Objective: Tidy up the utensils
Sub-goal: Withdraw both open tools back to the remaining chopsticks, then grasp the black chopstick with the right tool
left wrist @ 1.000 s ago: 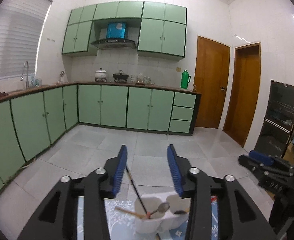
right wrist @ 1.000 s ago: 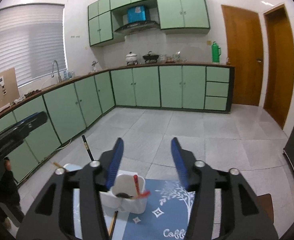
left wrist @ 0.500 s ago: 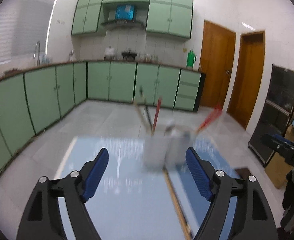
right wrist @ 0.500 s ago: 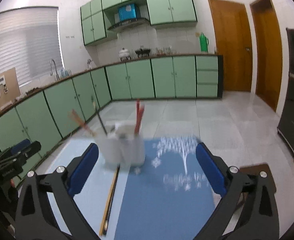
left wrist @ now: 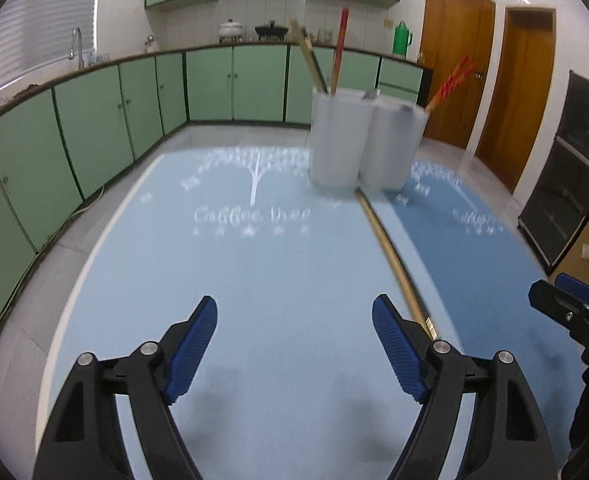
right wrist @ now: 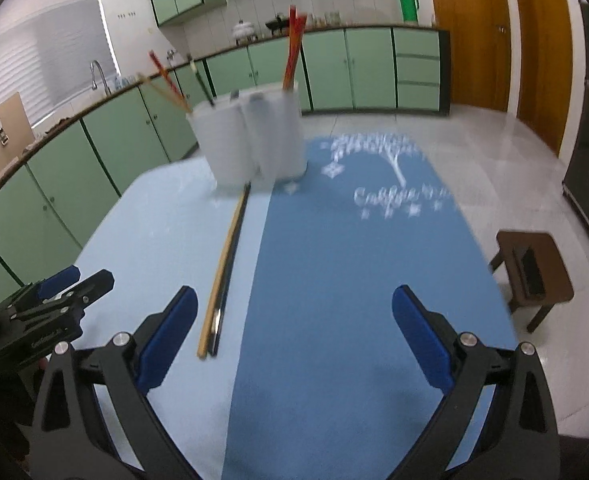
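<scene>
Right wrist view: two chopsticks [right wrist: 224, 268] lie side by side on the table, one pale wood, one dark, touching along their length.
Where they lie: on the light blue mat [right wrist: 142, 240], just beside its seam with the dark blue mat [right wrist: 334, 280]; far tips almost at the foot of the white holder [right wrist: 250, 140], near ends just beside the right gripper's left pad.
Handling, as a judgement: thin, stiff, light sticks, probably smooth and apt to roll or scissor apart if pinched off-centre.
Where to take hold, as a judgement: across both sticks near the middle, so they lift level; an end grip would let them swing.
Holder: white, with several round compartments, upright at the far end where the mats meet; red chopsticks [right wrist: 292, 56] and others lean out of it. The blur hides which compartment each sits in.
Right gripper [right wrist: 294, 316]: jaws have just been opening and now stand spread wide, nothing between them, low over the dark mat.
Left gripper [left wrist: 294, 332]: jaws have just been opening too, spread wide and empty over the light mat; in its view the chopsticks run past the right-hand pad.
Risk, as a judgement: the tall holder could tip if knocked while sticks are dropped in.
Surroundings: green kitchen cabinets [right wrist: 134, 148], wooden doors [left wrist: 454, 64], a small brown stool [right wrist: 534, 272] beside the table.
</scene>
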Action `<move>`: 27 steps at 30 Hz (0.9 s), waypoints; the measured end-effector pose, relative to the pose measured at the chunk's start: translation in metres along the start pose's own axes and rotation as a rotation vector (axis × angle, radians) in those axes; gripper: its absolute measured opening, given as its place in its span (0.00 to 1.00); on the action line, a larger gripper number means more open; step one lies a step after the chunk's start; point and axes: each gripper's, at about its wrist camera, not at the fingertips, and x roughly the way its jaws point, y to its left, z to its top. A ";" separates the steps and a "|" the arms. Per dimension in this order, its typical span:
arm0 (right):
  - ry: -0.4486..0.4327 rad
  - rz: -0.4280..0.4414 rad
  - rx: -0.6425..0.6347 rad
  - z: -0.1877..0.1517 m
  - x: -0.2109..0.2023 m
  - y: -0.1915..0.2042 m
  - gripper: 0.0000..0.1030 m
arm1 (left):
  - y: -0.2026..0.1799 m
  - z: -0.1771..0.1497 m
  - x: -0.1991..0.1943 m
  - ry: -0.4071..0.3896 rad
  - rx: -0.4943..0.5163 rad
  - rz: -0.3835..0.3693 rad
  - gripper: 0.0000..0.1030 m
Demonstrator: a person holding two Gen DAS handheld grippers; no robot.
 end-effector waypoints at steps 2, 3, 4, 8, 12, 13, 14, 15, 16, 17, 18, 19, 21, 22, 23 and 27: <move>0.017 -0.001 0.001 -0.002 0.007 0.003 0.92 | 0.001 -0.005 0.005 0.021 0.000 0.005 0.76; 0.027 0.000 0.001 -0.003 0.011 0.004 0.92 | 0.002 -0.006 0.006 0.027 -0.001 0.006 0.76; 0.036 0.001 0.002 -0.005 0.014 0.005 0.92 | 0.003 -0.008 0.008 0.032 -0.002 0.009 0.76; 0.072 0.007 -0.020 -0.015 0.025 0.015 0.92 | 0.007 -0.014 0.016 0.058 -0.011 0.018 0.76; 0.103 0.006 -0.068 -0.022 0.036 0.026 0.92 | 0.008 -0.017 0.023 0.083 -0.013 0.022 0.76; 0.109 0.008 -0.081 -0.024 0.037 0.029 0.91 | 0.009 -0.017 0.025 0.089 -0.014 0.022 0.76; 0.112 0.008 -0.091 -0.024 0.039 0.032 0.86 | 0.010 -0.017 0.025 0.092 -0.016 0.021 0.76; 0.116 0.003 -0.106 -0.025 0.040 0.035 0.83 | 0.010 -0.017 0.027 0.096 -0.019 0.020 0.76; 0.122 0.000 -0.119 -0.026 0.042 0.038 0.77 | 0.010 -0.017 0.028 0.099 -0.021 0.020 0.76; 0.128 -0.004 -0.126 -0.026 0.043 0.040 0.76 | 0.011 -0.017 0.029 0.102 -0.022 0.019 0.76; 0.132 -0.004 -0.131 -0.026 0.044 0.042 0.75 | 0.011 -0.018 0.030 0.104 -0.023 0.019 0.76; 0.133 -0.006 -0.134 -0.027 0.045 0.043 0.73 | 0.011 -0.018 0.030 0.106 -0.023 0.019 0.76; 0.139 -0.006 -0.138 -0.027 0.047 0.044 0.69 | 0.011 -0.018 0.031 0.107 -0.023 0.019 0.76; 0.146 -0.008 -0.143 -0.027 0.049 0.045 0.66 | 0.011 -0.017 0.031 0.109 -0.023 0.019 0.76; 0.151 -0.009 -0.147 -0.027 0.050 0.046 0.64 | 0.011 -0.017 0.031 0.110 -0.024 0.018 0.76; 0.155 -0.022 -0.153 -0.028 0.053 0.048 0.61 | 0.011 -0.018 0.033 0.118 -0.023 0.019 0.76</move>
